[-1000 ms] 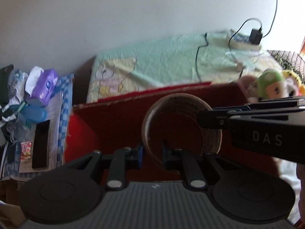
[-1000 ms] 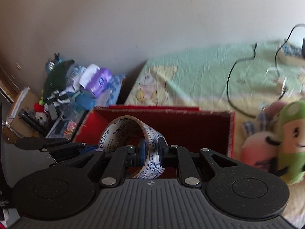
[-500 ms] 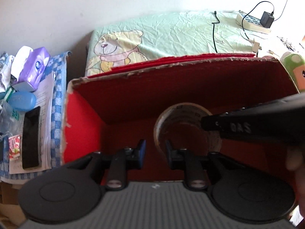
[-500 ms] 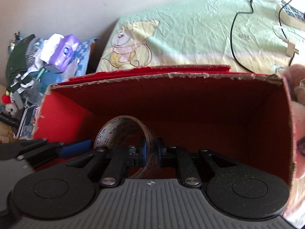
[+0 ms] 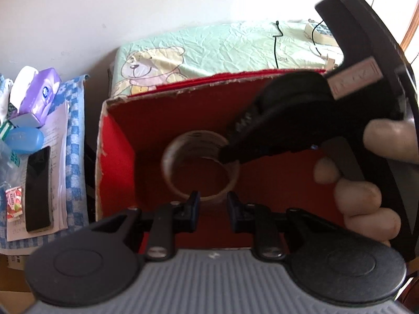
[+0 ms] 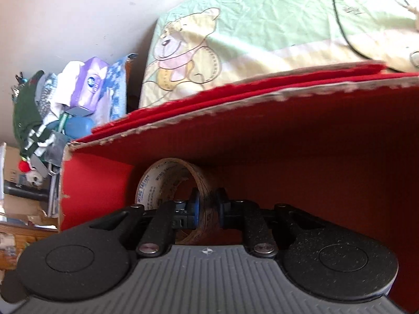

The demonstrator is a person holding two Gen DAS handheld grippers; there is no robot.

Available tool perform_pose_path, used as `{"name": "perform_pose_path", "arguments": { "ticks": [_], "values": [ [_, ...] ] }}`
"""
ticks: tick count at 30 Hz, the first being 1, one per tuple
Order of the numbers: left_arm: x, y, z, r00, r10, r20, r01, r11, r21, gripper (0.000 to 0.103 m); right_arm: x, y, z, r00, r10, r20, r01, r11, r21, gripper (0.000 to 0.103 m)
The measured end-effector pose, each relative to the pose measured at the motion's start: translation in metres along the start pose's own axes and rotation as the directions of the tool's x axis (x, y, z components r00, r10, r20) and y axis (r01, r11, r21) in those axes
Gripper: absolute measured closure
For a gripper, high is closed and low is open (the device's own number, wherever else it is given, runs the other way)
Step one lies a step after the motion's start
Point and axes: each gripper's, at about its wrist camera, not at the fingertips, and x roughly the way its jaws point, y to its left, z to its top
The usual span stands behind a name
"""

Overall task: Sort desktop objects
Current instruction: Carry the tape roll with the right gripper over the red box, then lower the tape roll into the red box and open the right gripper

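Red box (image 6: pixel 301 141) holds tape roll (image 6: pixel 167 180); right tongs (image 6: pixel 207 205) clamp its band, hiding part; left tongs (image 5: pixel 212 209) parted, empty.

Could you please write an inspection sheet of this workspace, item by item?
Surface: bear-print sheet behind the red box.
Job's things: tape roll inside the red box.
Clutter: tissue pack, blue case, black phone on papers at left.
Grippers: left hand-held gripper open, off the roll; right hand-held gripper shut on the roll's wall.
Cables: black cable on the sheet.
Surroundings: plain wall.
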Motion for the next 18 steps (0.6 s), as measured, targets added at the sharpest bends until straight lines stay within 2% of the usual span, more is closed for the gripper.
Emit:
{"name": "perform_pose_path", "arguments": {
  "ticks": [7, 10, 14, 18],
  "values": [
    [0.011, -0.002, 0.002, 1.000, 0.017, -0.008, -0.017, 1.000, -0.004, 0.080, 0.012, 0.006, 0.003, 0.994, 0.108, -0.008, -0.108, 0.994, 0.019, 0.085],
    [0.015, -0.004, 0.005, 0.999, 0.049, -0.006, -0.049, 0.999, -0.004, 0.080, 0.013, 0.003, 0.003, 0.987, 0.159, -0.005, -0.159, 0.987, 0.025, 0.083],
    [0.018, -0.005, 0.007, 0.997, 0.072, -0.004, -0.072, 0.997, -0.017, 0.080, 0.009, 0.006, 0.004, 0.984, 0.180, 0.002, -0.180, 0.984, 0.007, 0.081],
    [0.021, -0.006, 0.008, 0.995, 0.096, -0.007, -0.096, 0.995, -0.026, 0.080, 0.001, 0.009, 0.005, 0.982, 0.184, 0.048, -0.183, 0.983, -0.035, 0.078]
  ]
}}
